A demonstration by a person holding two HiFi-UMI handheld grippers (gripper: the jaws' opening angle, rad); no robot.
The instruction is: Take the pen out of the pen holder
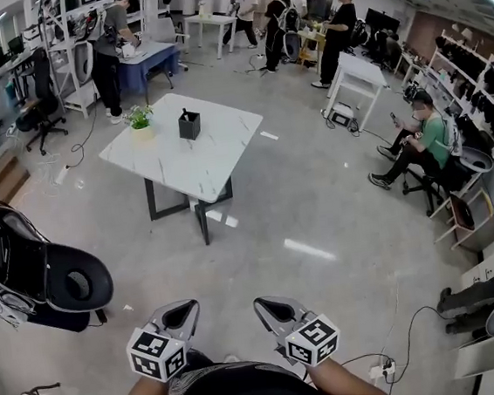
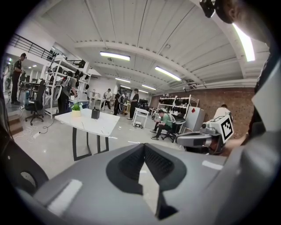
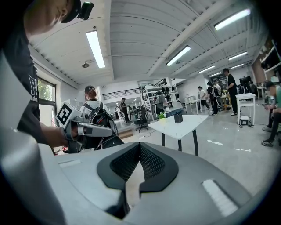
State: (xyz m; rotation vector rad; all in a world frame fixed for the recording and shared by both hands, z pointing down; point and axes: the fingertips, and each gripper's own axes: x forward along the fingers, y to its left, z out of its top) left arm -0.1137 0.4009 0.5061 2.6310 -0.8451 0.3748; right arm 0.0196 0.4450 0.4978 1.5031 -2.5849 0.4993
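Note:
A black pen holder [image 1: 189, 125] stands on the white marble-top table [image 1: 199, 158] far ahead, with a thin dark pen tip [image 1: 185, 114] poking out of it. Both grippers are held low near my body, well short of the table. My left gripper [image 1: 182, 314] and right gripper [image 1: 272, 308] are both shut with nothing between the jaws. The left gripper view shows its jaw tips [image 2: 144, 147] meeting and the holder [image 2: 95, 114] small in the distance. The right gripper view shows the same for its tips [image 3: 139, 145] and the holder [image 3: 178, 117].
A small potted plant [image 1: 141, 122] sits on the table beside the holder. A black office chair [image 1: 35, 271] stands close at my left. A person sits on a chair [image 1: 419, 146] at the right. Several people stand among desks at the back. A power strip [image 1: 383, 368] lies on the floor.

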